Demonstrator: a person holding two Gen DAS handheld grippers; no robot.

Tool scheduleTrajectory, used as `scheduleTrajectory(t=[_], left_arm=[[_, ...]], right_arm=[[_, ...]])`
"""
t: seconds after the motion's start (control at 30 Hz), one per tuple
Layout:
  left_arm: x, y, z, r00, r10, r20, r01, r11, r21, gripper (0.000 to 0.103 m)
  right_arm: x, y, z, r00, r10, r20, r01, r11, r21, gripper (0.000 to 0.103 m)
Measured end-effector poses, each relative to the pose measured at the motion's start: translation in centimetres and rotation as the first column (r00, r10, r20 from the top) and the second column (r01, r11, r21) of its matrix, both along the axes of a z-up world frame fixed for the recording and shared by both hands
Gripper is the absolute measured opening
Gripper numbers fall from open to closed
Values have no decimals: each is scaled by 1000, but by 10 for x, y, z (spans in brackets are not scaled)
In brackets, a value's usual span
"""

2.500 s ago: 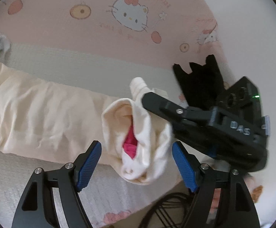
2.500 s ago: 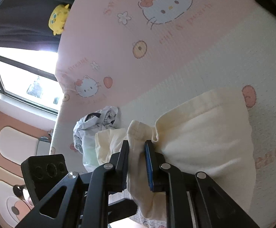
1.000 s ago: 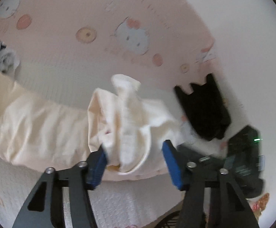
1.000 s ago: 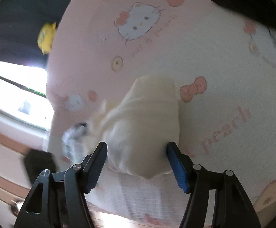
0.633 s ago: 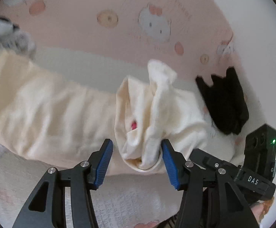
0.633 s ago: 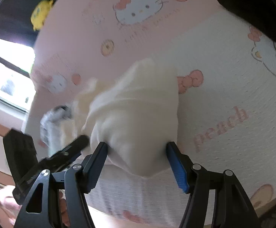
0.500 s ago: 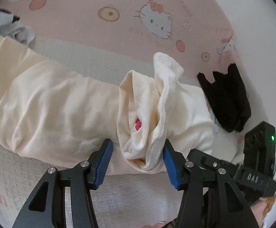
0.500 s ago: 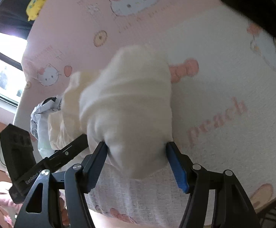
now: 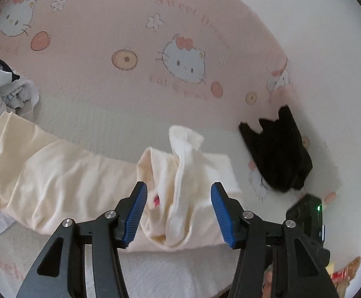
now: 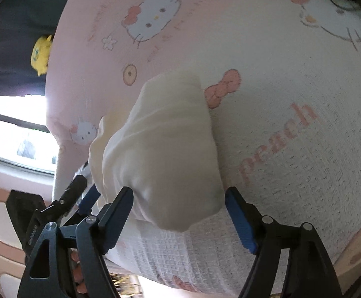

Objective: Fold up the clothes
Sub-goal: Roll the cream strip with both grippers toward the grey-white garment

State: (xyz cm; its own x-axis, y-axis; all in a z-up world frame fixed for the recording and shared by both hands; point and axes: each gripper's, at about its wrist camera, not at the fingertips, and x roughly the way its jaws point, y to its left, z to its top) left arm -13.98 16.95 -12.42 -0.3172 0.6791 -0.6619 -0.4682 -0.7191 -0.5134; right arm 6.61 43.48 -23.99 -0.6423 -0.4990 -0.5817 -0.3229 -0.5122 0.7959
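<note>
my left gripper [image 9: 178, 207] is wide open around the cream clothes [image 9: 81, 176] on the bed [image 9: 106, 37]. my right gripper [image 10: 179, 213] is wide open too, holding nothing, with the folded end right in front.

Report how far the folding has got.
Partly done. The cream garment has one end doubled over into a bunched fold, still lumpy. Nothing is in hand: the left gripper and right gripper are both open around it. Left: flatten it, finish folding, then the crumpled grey clothes.
</note>
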Motion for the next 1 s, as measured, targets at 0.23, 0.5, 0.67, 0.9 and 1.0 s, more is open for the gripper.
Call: scheduleTrajectory(t=[0.23, 0.5, 0.67, 0.9, 1.0], left_arm=[[-13, 9, -32, 992, -12, 126, -2, 994, 107, 16], [-8, 13, -44, 986, -16, 164, 0, 996, 94, 16], [10, 25, -31, 998, -48, -36, 42, 988, -149, 20], [33, 43, -5, 984, -111, -136, 68, 956, -285, 22], [22, 5, -2, 1000, 14, -24, -17, 993, -121, 50]], right_arm=[[-3, 2, -4, 997, -68, -44, 64, 994, -92, 78], [-16, -12, -3, 997, -64, -43, 63, 998, -24, 84], [-23, -22, -2, 999, -46, -26, 47, 998, 52, 71], [-14, -17, -11, 997, -66, -40, 65, 998, -22, 77], [-4, -14, -12, 995, -93, -30, 91, 994, -68, 78]])
